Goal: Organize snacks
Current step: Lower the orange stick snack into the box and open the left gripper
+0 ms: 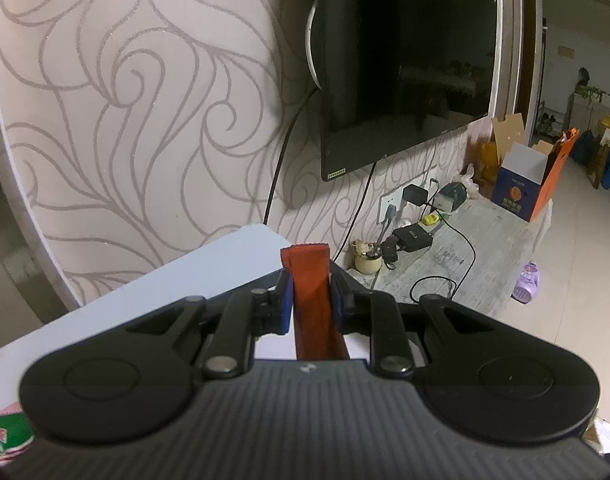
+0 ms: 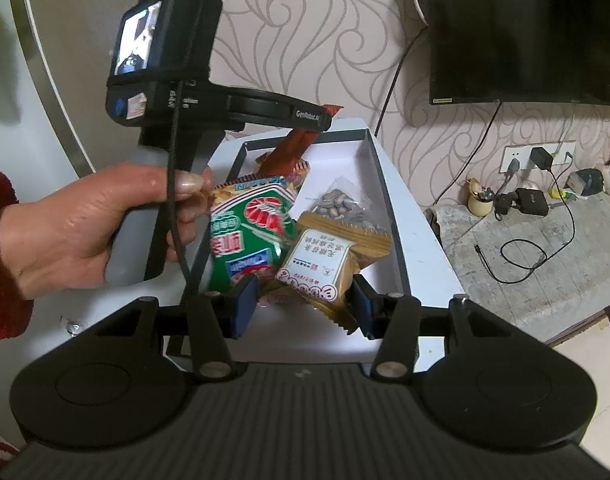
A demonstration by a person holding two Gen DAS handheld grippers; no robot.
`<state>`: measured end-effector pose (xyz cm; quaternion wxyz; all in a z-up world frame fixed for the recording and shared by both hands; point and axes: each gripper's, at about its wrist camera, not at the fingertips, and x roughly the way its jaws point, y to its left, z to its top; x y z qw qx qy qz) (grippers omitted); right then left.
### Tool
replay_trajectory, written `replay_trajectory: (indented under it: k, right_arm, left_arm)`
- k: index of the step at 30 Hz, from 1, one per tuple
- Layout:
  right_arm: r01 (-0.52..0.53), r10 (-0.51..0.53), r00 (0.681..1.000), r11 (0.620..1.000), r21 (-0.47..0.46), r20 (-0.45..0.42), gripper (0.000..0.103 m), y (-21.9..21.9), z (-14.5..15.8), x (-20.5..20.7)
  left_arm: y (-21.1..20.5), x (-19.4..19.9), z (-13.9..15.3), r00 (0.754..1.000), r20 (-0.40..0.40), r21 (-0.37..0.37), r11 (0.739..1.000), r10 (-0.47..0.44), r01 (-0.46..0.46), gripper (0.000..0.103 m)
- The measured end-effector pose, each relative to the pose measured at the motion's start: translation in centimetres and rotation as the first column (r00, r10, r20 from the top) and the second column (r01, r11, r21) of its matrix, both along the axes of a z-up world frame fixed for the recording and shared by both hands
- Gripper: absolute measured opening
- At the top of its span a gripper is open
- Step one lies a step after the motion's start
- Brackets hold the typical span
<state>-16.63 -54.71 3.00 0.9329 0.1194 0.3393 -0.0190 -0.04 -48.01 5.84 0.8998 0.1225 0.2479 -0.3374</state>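
Left wrist view: the left gripper (image 1: 312,296) is clamped on a red packet (image 1: 312,300) at frame centre, above the white box (image 1: 165,292). In the right wrist view, the right gripper (image 2: 303,306) spreads apart over snacks (image 2: 325,258) in the box.

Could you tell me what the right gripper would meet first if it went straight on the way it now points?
Most likely the tan cracker packet, lying between the open right gripper and the white box; depth is uncertain.

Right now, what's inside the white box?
The white box holds a green shrimp-cracker bag, a tan biscuit packet and a clear seed pouch. Anything underneath them is hidden.
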Motion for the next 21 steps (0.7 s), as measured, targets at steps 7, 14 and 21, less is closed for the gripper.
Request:
replay_trajectory:
  k: [7, 14, 21]
  right_arm:
    - [0.014, -0.014, 1.000, 1.000, -0.010, -0.009, 0.056, -0.2, -0.2, 0.2]
    - [0.006, -0.006, 1.000, 1.000, -0.018, -0.017, 0.056, -0.5, -0.6, 0.7]
    - [-0.012, 0.011, 0.999, 1.000, -0.022, -0.034, 0.056, -0.6, -1.2, 1.5]
  left_arm:
    - [-1.4, 0.4, -0.4, 1.000, 0.028, 0.032, 0.999, 0.004, -0.005, 0.024]
    - [-0.7, -0.1, 0.4, 0.999, 0.039, 0.017, 1.000, 0.025, -0.025, 0.024]
    - [0.1, -0.5, 1.4, 0.997, 0.063, 0.012, 0.999, 0.034, -0.035, 0.024]
